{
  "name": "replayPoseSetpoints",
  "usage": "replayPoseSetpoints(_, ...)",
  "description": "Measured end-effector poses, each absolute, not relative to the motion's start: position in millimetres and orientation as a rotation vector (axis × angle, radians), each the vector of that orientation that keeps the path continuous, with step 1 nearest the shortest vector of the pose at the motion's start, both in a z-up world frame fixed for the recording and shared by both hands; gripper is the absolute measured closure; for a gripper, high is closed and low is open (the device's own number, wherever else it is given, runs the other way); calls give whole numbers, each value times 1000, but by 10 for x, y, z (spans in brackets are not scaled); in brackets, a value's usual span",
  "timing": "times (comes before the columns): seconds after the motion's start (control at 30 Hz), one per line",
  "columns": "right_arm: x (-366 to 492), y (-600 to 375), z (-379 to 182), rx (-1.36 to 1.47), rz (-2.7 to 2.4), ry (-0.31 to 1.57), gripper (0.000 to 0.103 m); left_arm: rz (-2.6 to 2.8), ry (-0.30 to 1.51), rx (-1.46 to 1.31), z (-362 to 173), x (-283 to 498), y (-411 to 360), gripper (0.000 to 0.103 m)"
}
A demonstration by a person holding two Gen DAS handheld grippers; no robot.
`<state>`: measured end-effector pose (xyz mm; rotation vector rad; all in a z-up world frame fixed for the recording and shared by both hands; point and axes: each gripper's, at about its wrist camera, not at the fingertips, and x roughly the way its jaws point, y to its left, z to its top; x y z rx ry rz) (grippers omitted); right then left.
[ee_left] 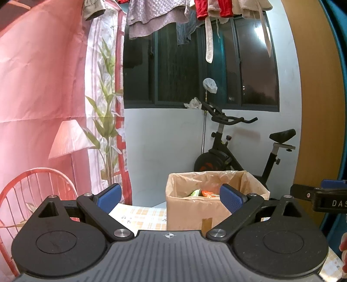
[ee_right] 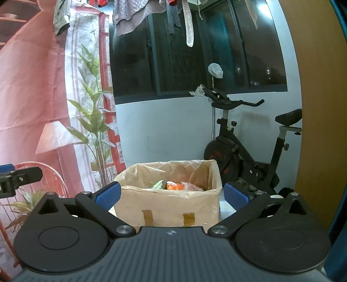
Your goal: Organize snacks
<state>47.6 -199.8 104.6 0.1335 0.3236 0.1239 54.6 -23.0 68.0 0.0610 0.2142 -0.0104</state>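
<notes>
A cardboard box (ee_left: 186, 214) lined with a clear plastic bag stands on the checked tablecloth (ee_left: 141, 217). Inside it lie snack packets (ee_left: 206, 193), orange and green. My left gripper (ee_left: 170, 198) is open and empty, held short of the box and a little to its left. The right wrist view faces the same box (ee_right: 169, 208) head on, with the snack packets (ee_right: 173, 186) showing over its rim. My right gripper (ee_right: 171, 197) is open and empty too, its blue pads (ee_right: 235, 198) spread about as wide as the box. Each gripper shows at the edge of the other's view.
A black exercise bike (ee_left: 234, 147) stands behind the table by the white wall. A printed pink backdrop (ee_left: 43, 97) hangs at the left, laundry (ee_left: 173, 13) overhead. A wooden panel (ee_left: 314, 91) runs along the right. Part of a hand (ee_left: 343, 247) shows at the right edge.
</notes>
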Motion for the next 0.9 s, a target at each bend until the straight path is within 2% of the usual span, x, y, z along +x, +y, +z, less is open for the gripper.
replayPoseSetpoints(0.9,468,-2015,1026,140,121,336,0,-20,241,41,678,598,-216,5)
